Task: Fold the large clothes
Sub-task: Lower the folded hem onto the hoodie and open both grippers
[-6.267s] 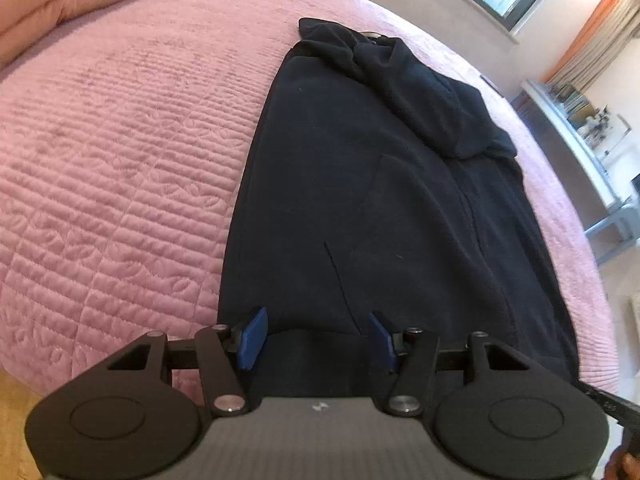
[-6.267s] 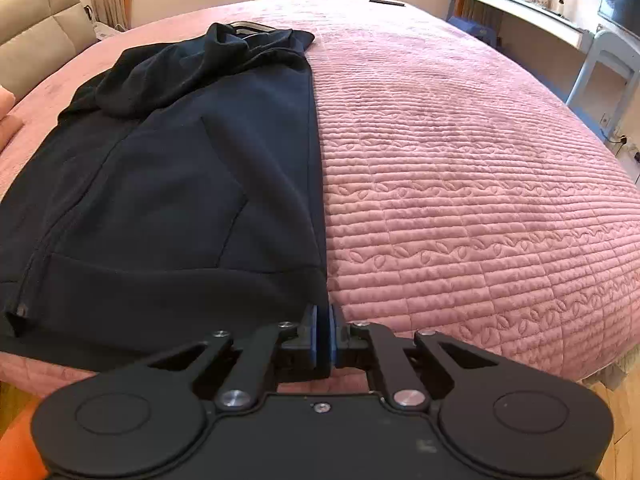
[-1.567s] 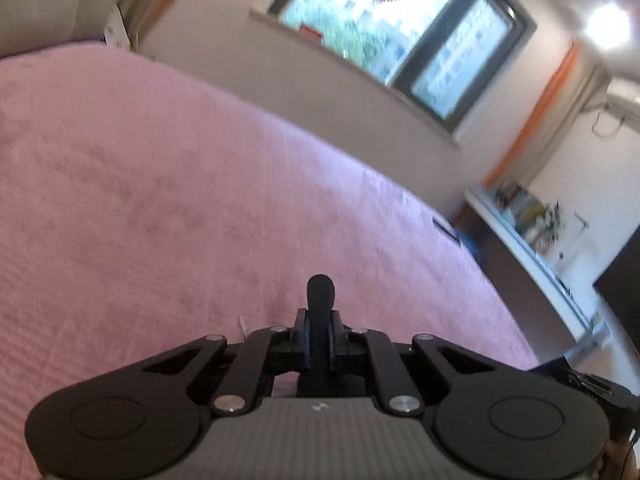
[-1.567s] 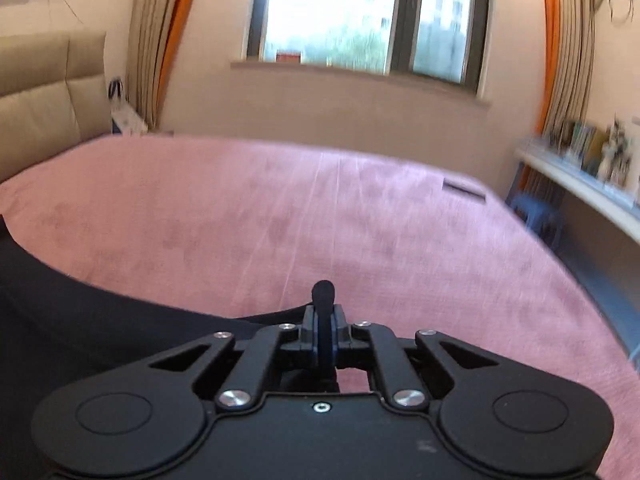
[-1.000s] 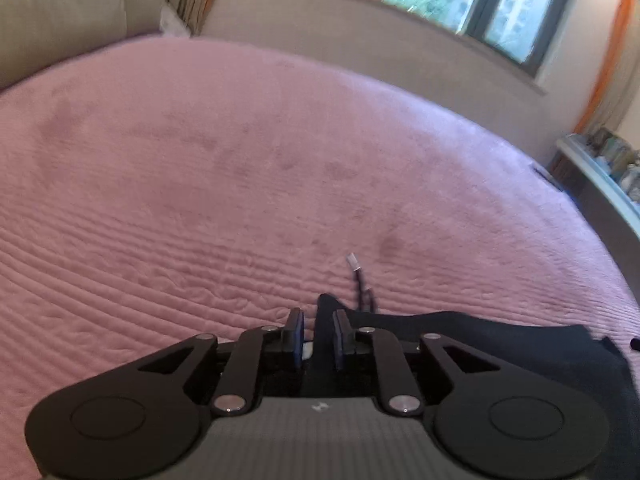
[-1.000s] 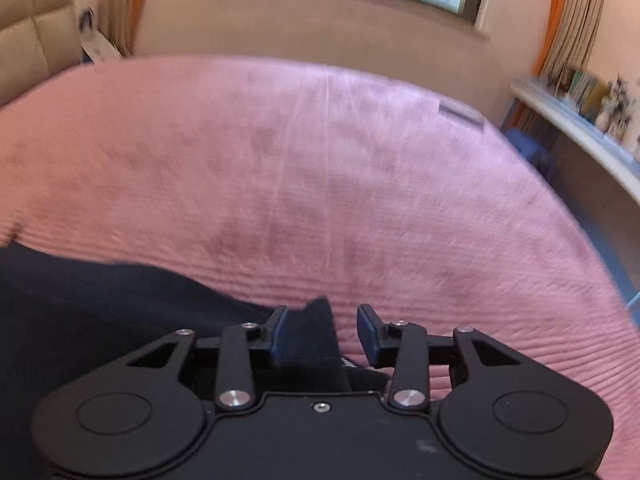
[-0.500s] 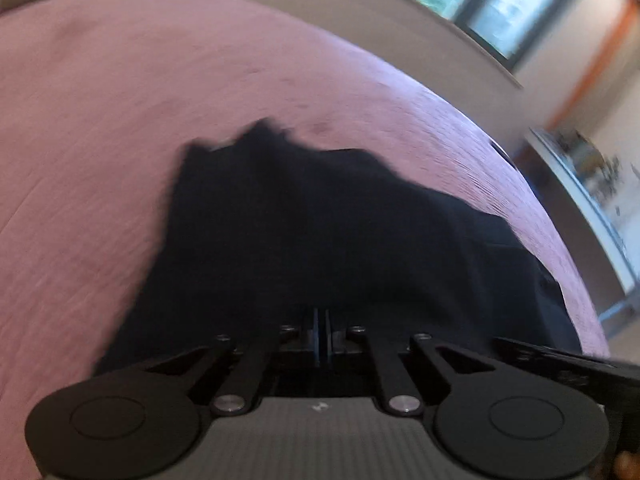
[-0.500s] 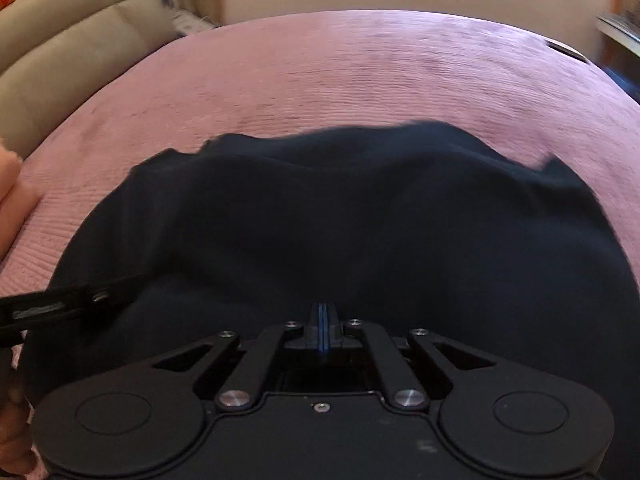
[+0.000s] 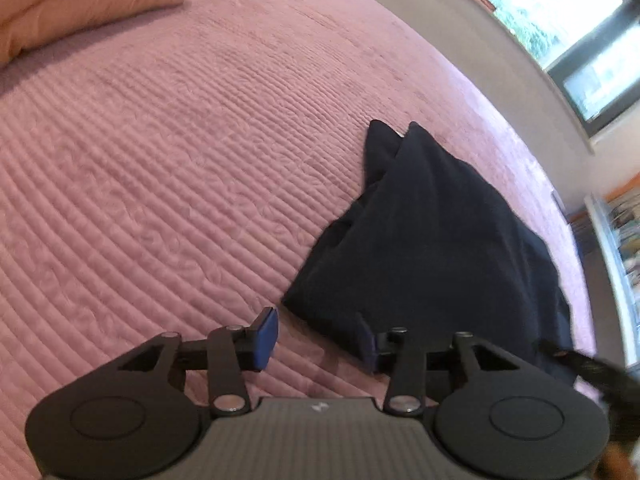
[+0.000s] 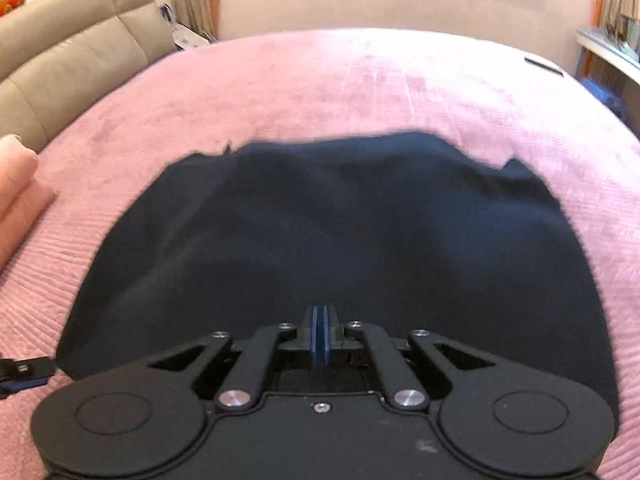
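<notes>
A dark navy hoodie (image 9: 440,240) lies folded over on the pink quilted bed (image 9: 160,160). In the left wrist view my left gripper (image 9: 316,340) is open, its blue pads straddling the near left corner of the garment, holding nothing. In the right wrist view the hoodie (image 10: 340,248) spreads wide in front of my right gripper (image 10: 320,334), whose blue pads are pressed together above the near edge of the cloth; nothing shows between them. The tip of the left gripper (image 10: 24,372) shows at the left edge of that view.
Folded peach bedding (image 9: 80,4) lies at the far left of the bed. A grey padded headboard (image 10: 72,60) stands behind. A window (image 9: 560,20) and a shelf with books (image 9: 624,240) are to the right. A small dark object (image 10: 544,63) lies on the bed's far edge.
Both grippers carried the hem up and over, let it go on the far half and drew back. The left gripper has since opened by the near left corner; the right stays shut.
</notes>
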`<state>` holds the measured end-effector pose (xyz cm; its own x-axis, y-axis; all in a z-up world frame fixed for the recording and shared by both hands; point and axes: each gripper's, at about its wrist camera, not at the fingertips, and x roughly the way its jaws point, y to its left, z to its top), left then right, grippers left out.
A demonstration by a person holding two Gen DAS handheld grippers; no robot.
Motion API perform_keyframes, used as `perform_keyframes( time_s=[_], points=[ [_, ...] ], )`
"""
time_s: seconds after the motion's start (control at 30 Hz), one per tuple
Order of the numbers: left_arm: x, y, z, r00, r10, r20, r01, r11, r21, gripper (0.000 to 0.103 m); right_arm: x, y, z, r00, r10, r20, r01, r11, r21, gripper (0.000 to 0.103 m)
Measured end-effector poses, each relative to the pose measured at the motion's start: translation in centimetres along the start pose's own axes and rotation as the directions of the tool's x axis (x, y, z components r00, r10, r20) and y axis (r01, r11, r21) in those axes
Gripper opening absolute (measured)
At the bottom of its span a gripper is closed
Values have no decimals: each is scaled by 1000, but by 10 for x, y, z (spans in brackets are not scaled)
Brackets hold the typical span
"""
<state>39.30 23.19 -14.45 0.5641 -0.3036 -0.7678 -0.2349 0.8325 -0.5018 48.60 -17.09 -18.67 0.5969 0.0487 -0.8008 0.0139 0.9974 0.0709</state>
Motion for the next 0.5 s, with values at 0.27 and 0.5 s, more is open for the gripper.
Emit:
perform_keyframes(
  time_s=[0.27, 0.5],
  points=[
    [18, 12, -15, 999, -28, 23, 30, 995, -97, 50, 18, -3, -7, 998, 15, -53, -13, 1000, 26, 0],
    [17, 10, -18, 999, -31, 44, 35, 994, -100, 57, -10, 11, -7, 1000, -9, -20, 10, 1000, 13, 3]
  ],
)
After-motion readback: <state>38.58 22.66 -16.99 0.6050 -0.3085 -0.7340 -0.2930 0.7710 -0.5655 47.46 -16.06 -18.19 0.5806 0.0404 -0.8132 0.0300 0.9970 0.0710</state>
